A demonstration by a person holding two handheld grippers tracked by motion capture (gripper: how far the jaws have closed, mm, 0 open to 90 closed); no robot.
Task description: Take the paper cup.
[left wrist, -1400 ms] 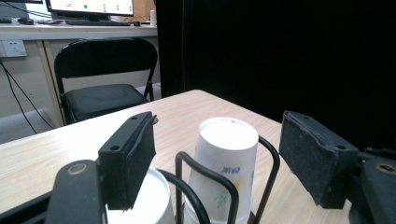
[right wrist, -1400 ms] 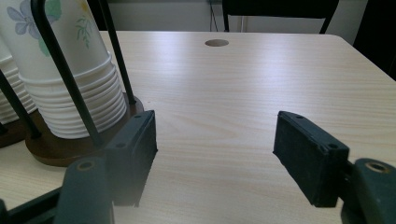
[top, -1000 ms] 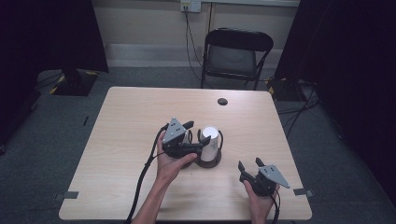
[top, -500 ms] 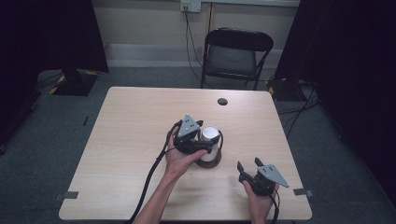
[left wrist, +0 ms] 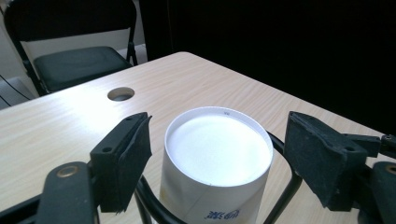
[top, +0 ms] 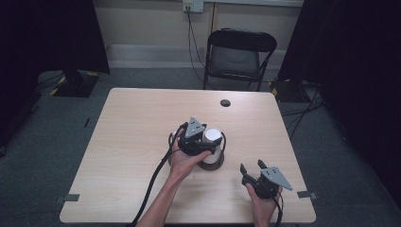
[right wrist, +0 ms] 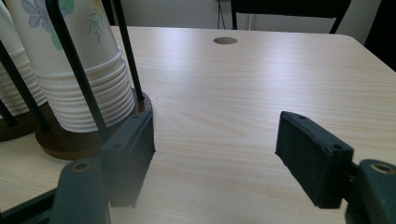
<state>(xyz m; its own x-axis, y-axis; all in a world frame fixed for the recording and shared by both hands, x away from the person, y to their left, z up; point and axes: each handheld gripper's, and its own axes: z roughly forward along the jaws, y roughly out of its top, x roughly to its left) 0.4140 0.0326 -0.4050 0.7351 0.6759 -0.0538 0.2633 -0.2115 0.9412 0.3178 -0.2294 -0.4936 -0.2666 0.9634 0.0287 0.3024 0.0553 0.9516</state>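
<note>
A stack of upside-down paper cups (top: pixel 213 141) stands in a black wire holder on a dark round base (top: pixel 211 163) near the table's middle. In the left gripper view the white bottom of the top cup (left wrist: pixel 218 145) sits between the two pads, with a narrow gap on each side. My left gripper (top: pixel 208 139) reaches the stack from the left; its jaws have just been closing around the top cup, and the pads are not pressing on it. My right gripper (top: pixel 249 169) rests open near the front right edge with nothing between its jaws. Its view shows the flower-printed cups (right wrist: pixel 79 60) and the brown base (right wrist: pixel 70 140) at left.
The light wooden table (top: pixel 127 132) has a round cable hole (top: pixel 225 102) at the back. A black folding chair (top: pixel 239 54) stands behind the table. The left gripper's cable (top: pixel 153 177) trails along the forearm toward the front edge.
My left gripper has moved right, onto the top of the cup stack, and its jaws now straddle the top cup. The right gripper has stayed where it was.
</note>
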